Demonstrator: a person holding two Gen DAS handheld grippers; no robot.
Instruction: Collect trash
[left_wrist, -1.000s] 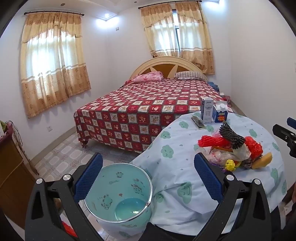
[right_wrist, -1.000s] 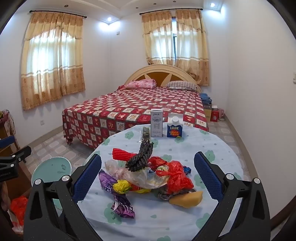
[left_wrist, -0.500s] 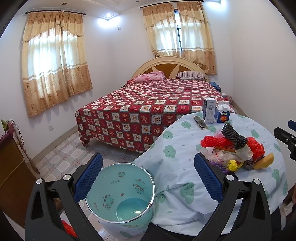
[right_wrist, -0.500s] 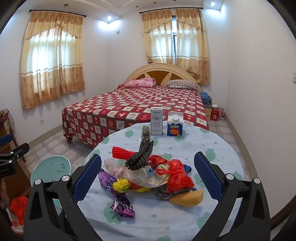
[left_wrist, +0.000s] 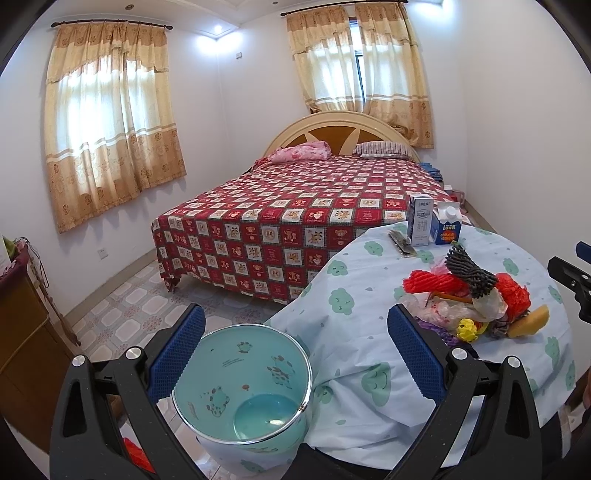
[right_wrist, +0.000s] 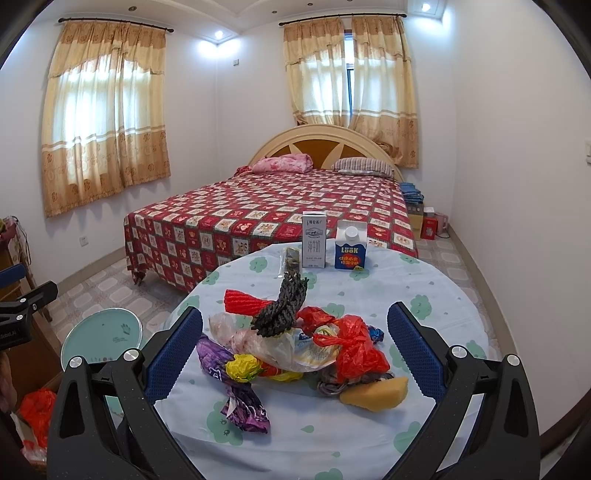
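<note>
Both the left gripper (left_wrist: 295, 354) and right gripper (right_wrist: 295, 350) hold their jaws wide and empty, trash pile (right_wrist: 295, 343) on the tabletop (right_wrist: 436, 295) before two cartons (right_wrist: 332, 243), bin (left_wrist: 240, 384) beside it.

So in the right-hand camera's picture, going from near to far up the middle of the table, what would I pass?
Crumpled purple foil wrapper → yellow crumpled plastic scrap → black foam net sleeve → tall white milk carton → red patchwork bedspread → striped pillow.

Trash pile (right_wrist: 295, 347) lies on the table (right_wrist: 436, 288), cartons (right_wrist: 332, 245) behind, bin (left_wrist: 243, 384) left.
</note>
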